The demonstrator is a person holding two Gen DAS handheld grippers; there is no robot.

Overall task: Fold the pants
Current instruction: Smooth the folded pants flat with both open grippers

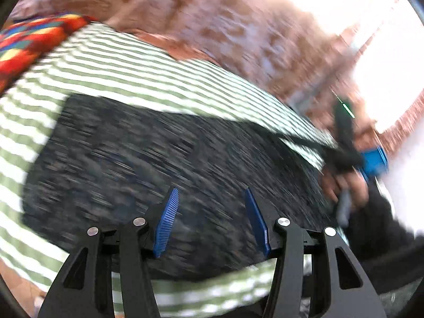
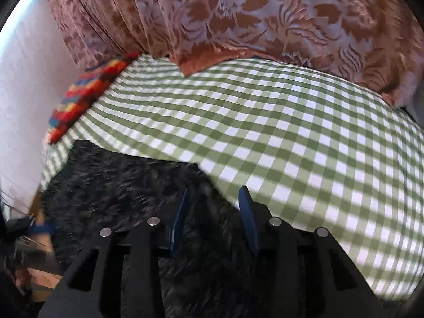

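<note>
The pants [image 1: 148, 156] are dark, speckled fabric lying flat on a green-and-white checked cloth [image 1: 111, 61]. The left wrist view is motion-blurred. My left gripper [image 1: 212, 196] is open above the pants, its blue pads apart with nothing between them. My right gripper [image 2: 216, 193] is open too, over the pants' right edge [image 2: 127, 185] where they meet the checked cloth [image 2: 291, 137]. The right gripper also shows blurred at the right of the left wrist view [image 1: 347, 143], held by a hand.
A brown floral curtain [image 2: 251, 13] hangs behind the checked surface. A bright multicoloured cloth [image 2: 87, 92] lies at the far left edge, also in the left wrist view [image 1: 29, 39]. A pale wall [image 2: 23, 92] stands to the left.
</note>
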